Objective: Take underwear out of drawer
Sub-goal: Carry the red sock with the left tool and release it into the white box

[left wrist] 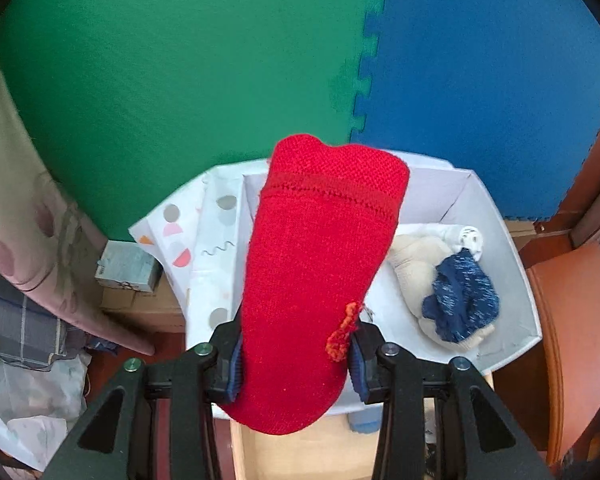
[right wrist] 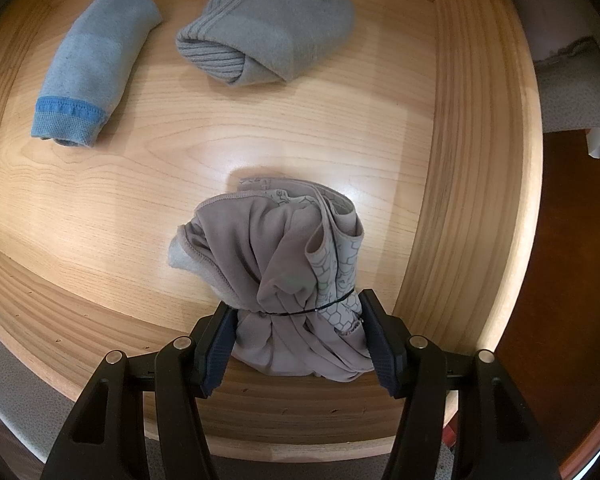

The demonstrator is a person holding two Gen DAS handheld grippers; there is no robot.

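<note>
**Red knit and grey bundle gripped at the drawer**

Red knit fabric, a rolled garment [left wrist: 320, 280], sits pinched between the pads of the left gripper [left wrist: 296, 364], held above a white fabric bin [left wrist: 512, 264] that contains a beige roll [left wrist: 412, 264] and a navy speckled piece [left wrist: 464, 300]. Green and blue foam mats [left wrist: 180, 80] lie beyond. Over the wooden drawer [right wrist: 460, 160], the right gripper [right wrist: 300, 340] clamps a bunched grey underwear bundle [right wrist: 284, 264] with a thin black band around it. A light blue roll [right wrist: 92, 68] and a grey ribbed roll [right wrist: 268, 32] lie on the drawer floor.

Left wrist slants toward bin [left wrist: 512, 264]; right wrist straight down, drawer [right wrist: 460, 160].
</note>
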